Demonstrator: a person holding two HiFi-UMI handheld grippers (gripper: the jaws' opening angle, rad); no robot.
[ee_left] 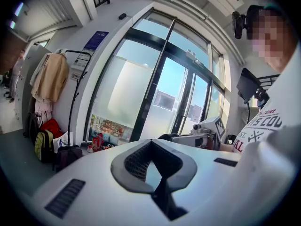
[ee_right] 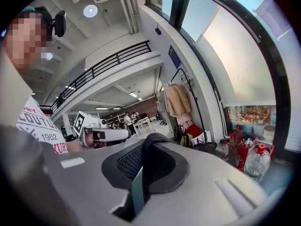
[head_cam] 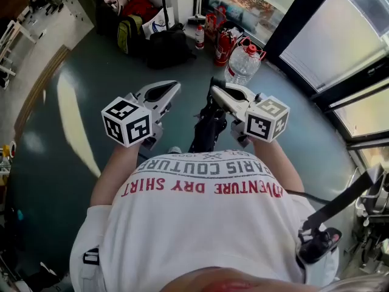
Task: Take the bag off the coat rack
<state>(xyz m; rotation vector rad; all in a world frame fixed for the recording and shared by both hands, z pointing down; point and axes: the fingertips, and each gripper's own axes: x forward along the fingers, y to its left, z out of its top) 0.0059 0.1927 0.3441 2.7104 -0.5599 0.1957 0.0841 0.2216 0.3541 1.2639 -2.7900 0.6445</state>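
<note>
A black bag (head_cam: 208,129) hangs in front of my body, just under my right gripper (head_cam: 216,93). In the right gripper view its dark strap (ee_right: 151,149) runs over the jaws, and the right gripper (ee_right: 146,142) is shut on it. My left gripper (head_cam: 170,89) is held level beside it to the left, shut and holding nothing; in its own view the left gripper (ee_left: 149,142) has its tips together. The coat rack (ee_left: 75,86), a black pole carrying a beige coat (ee_left: 49,76), stands by the window wall. The coat rack (ee_right: 189,86) also shows far off in the right gripper view.
At the rack's foot lie a black bag (head_cam: 167,44), a yellow-green backpack (head_cam: 129,34) and a red bag (head_cam: 141,6). A large water bottle (head_cam: 243,62) and red extinguishers (head_cam: 223,44) stand by the glass doors (head_cam: 340,47). Grey-blue floor (head_cam: 79,120) spreads to the left.
</note>
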